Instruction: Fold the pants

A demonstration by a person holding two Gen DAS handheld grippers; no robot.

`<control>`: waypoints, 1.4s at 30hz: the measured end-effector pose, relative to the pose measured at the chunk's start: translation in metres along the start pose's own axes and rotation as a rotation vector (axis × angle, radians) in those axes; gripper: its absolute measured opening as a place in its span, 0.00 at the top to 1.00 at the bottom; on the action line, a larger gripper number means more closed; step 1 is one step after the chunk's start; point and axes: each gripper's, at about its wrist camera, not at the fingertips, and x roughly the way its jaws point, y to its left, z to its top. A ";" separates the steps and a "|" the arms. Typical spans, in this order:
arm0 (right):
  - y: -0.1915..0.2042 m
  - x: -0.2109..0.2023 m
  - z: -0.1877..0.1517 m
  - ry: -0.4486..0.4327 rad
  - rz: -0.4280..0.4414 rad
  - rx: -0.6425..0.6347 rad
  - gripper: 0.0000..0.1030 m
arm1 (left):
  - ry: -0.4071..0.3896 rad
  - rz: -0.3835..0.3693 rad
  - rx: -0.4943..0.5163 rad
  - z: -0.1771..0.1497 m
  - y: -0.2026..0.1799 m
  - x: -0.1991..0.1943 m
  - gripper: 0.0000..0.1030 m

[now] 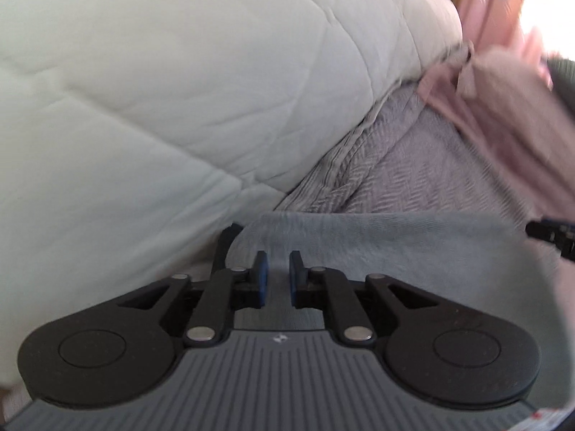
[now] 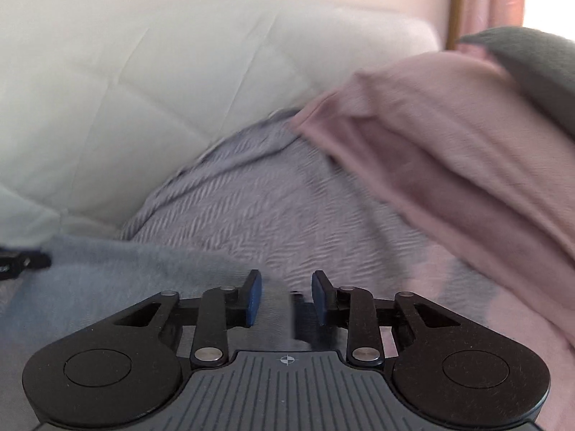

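Soft blue-grey fleece pants (image 1: pixel 377 237), limp and light; best held at an edge. Left gripper (image 1: pixel 277 276) pinches that fabric; right gripper's (image 2: pixel 285 296) hold unclear.

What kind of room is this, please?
Most likely a bedroom: a pale quilted duvet lies on a grey woven bedspread, with a pink pillow and a pink curtain behind.

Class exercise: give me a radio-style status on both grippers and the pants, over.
Left gripper shut on the pants. Right gripper partly closed, grip unclear. Pink pillow beyond, not obstructing.
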 end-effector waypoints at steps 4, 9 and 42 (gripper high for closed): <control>-0.011 -0.050 -0.011 -0.006 0.035 0.054 0.74 | -0.024 -0.074 -0.041 -0.024 0.000 -0.064 0.88; -0.003 -0.098 -0.047 0.048 0.069 0.012 0.74 | 0.038 -0.105 -0.013 -0.070 -0.021 -0.106 0.88; 0.030 -0.289 -0.054 0.064 0.125 0.054 0.45 | -0.001 0.042 0.034 -0.083 -0.090 -0.320 0.50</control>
